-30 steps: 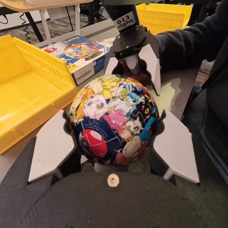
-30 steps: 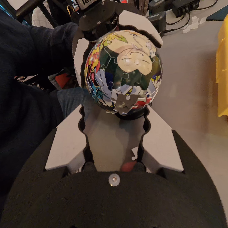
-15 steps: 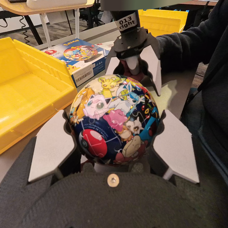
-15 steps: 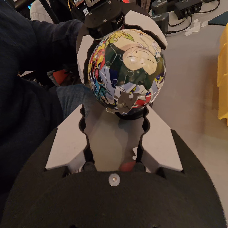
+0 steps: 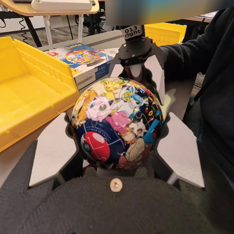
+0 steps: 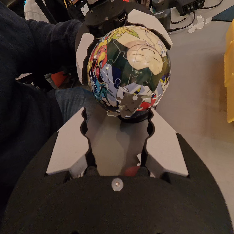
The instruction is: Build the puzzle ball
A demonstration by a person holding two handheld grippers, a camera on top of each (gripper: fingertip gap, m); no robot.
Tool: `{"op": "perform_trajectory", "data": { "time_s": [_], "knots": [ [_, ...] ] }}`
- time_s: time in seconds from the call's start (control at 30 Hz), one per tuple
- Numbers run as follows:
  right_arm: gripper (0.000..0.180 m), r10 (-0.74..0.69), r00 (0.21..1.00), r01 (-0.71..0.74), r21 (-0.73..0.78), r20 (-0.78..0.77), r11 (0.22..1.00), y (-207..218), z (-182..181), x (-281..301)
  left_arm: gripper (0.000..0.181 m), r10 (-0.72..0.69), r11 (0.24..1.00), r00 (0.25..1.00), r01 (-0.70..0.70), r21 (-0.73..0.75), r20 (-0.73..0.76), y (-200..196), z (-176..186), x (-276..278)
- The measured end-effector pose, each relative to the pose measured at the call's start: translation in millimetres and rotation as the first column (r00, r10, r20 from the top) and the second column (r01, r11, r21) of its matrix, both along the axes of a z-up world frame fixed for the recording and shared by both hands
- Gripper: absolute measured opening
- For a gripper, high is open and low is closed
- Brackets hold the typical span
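The puzzle ball (image 5: 117, 121) is a glossy cartoon-printed sphere, held from both sides between the fingers of my left gripper (image 5: 117, 114). In the right wrist view the ball (image 6: 129, 68) stands on a dark base (image 6: 133, 119) on the grey table. A gap in its lower side (image 6: 130, 102) shows grey inside. The left gripper's fingers (image 6: 145, 21) wrap around it from behind. My right gripper (image 6: 117, 110) is open, with its tips just short of the ball on the gap side. It faces me in the left wrist view (image 5: 137, 81). A small pale piece (image 6: 138, 158) shows by its right finger's base.
A yellow bin (image 5: 31, 95) stands to the left, with the blue puzzle box (image 5: 86, 63) behind it and a second yellow bin (image 5: 163, 32) farther back. A person's dark sleeve (image 5: 196, 57) and the table edge are at the right. Power bricks and cables (image 6: 187, 6) lie beyond.
Almost nothing. The left gripper keeps its hold on the ball and the right gripper stays open. Both views have shifted only slightly.
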State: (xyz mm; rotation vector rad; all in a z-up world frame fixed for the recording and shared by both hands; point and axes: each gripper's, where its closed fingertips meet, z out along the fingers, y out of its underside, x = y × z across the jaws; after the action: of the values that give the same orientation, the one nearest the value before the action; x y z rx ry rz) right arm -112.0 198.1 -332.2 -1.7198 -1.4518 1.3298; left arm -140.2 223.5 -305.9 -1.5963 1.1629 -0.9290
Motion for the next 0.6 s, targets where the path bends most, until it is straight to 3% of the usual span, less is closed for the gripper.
{"op": "perform_trajectory", "data": {
  "time_s": [0.6],
  "knots": [
    [0.091,-0.025,0.998,0.023,-0.031,-0.057,0.999,5.1,21.8,8.4,0.135,-0.01,0.999,0.999,0.013,0.043,-0.049,-3.8,-3.4,0.7]
  ]
}}
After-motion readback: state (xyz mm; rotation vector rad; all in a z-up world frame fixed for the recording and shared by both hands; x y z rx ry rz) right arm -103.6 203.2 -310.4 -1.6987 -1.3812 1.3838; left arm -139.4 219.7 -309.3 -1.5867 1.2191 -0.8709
